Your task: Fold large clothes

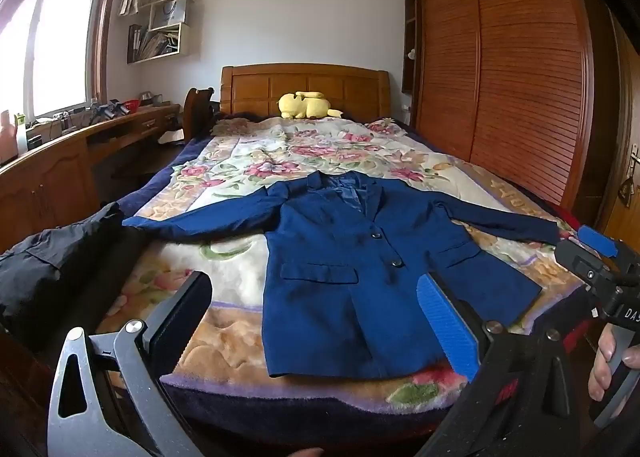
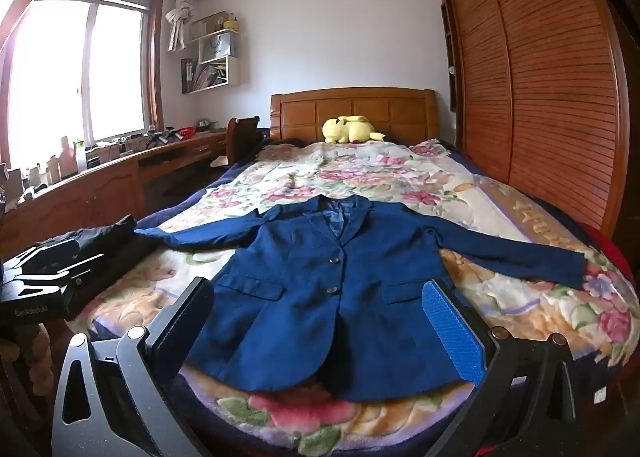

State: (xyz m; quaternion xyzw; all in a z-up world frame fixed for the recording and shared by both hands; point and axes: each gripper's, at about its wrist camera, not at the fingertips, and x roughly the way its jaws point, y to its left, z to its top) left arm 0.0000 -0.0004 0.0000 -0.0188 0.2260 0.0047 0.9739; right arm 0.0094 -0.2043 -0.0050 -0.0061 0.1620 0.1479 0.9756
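Lying flat and buttoned on the bed (image 2: 520, 193), sleeves spread, the blue jacket (image 2: 320, 289) sat well short of the yellow plush (image 2: 352, 129). Both the left claw (image 1: 316, 321) and right claw (image 2: 320, 325) gaped empty above its hem. Pinching the floral blanket (image 2: 360, 173) with the cloth could have dragged the bedding and skewed the fold.
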